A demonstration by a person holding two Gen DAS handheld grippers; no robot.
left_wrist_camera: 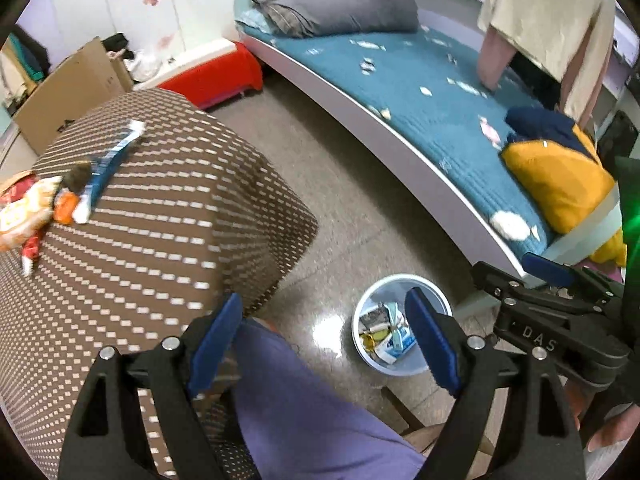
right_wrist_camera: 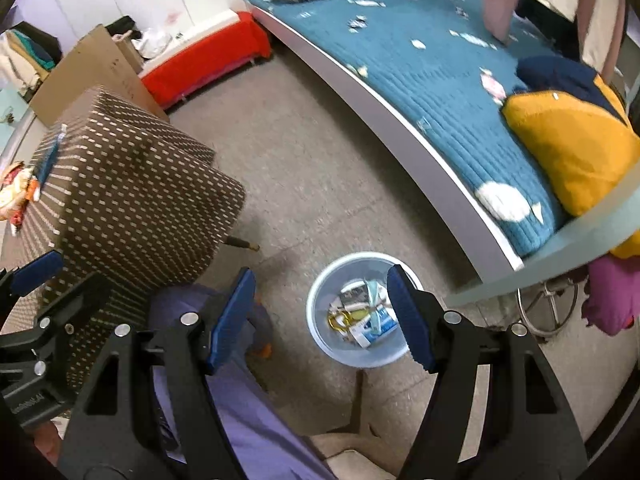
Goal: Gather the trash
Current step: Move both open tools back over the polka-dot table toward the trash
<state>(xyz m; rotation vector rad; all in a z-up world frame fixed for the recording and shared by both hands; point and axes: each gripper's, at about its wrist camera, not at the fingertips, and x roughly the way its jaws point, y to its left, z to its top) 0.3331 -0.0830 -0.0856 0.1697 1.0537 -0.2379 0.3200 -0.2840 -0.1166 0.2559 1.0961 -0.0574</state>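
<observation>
While tilted steeply downward above the bin (left_wrist_camera: 400,364), both grippers' fingers stand apart, empty.

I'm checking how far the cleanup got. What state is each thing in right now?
Left gripper: open, holding nothing.
Right gripper: open, holding nothing.
Bin: upright on the floor, partly filled with wrappers.
Blue wrapper: lying on the stool, not yet collected.
Snack bags: lying at the stool's edge, not yet collected.
Stool: upright, trash on top.
</observation>
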